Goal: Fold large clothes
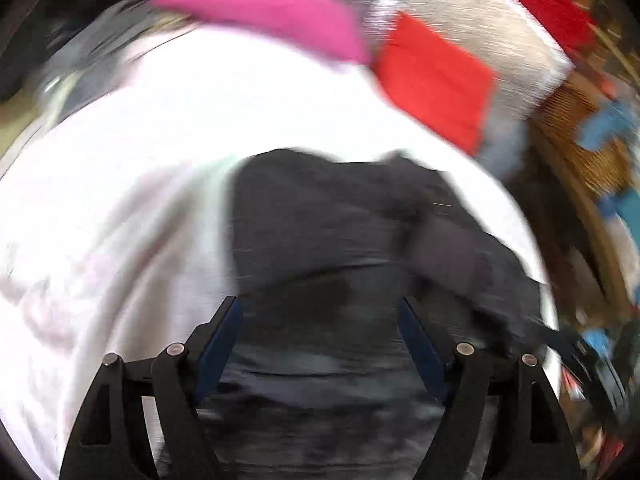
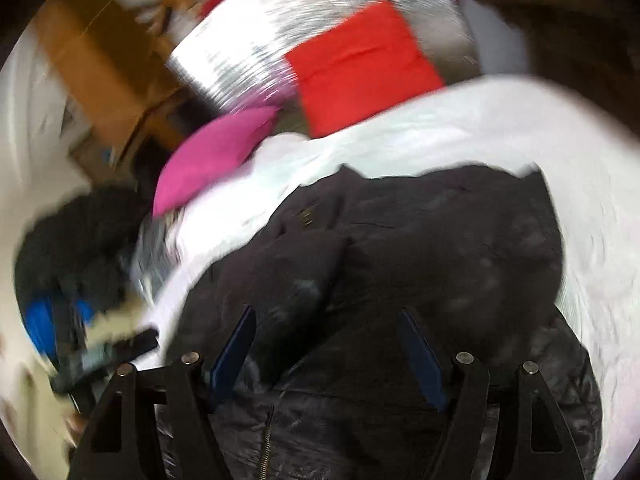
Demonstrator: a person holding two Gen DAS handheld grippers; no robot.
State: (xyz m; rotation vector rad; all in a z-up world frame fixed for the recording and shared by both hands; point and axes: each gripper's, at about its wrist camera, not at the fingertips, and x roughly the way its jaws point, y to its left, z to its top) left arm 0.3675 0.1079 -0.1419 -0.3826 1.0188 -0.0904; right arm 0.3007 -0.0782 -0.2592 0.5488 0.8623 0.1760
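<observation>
A large black jacket (image 1: 340, 232) lies crumpled on a white sheet (image 1: 140, 152). In the right wrist view the jacket (image 2: 420, 240) shows a zipper near the bottom edge. My left gripper (image 1: 320, 312) is open above the jacket, its blue-padded fingers spread wide with nothing between them. My right gripper (image 2: 326, 320) is also open above the jacket, empty. Both views are blurred by motion.
A pink cushion (image 1: 264, 8) and a red folded cloth (image 1: 436, 80) lie beyond the jacket on the sheet. They also show in the right wrist view, the pink cushion (image 2: 212, 156) and the red cloth (image 2: 360, 68). Dark and blue items (image 2: 60, 280) lie left.
</observation>
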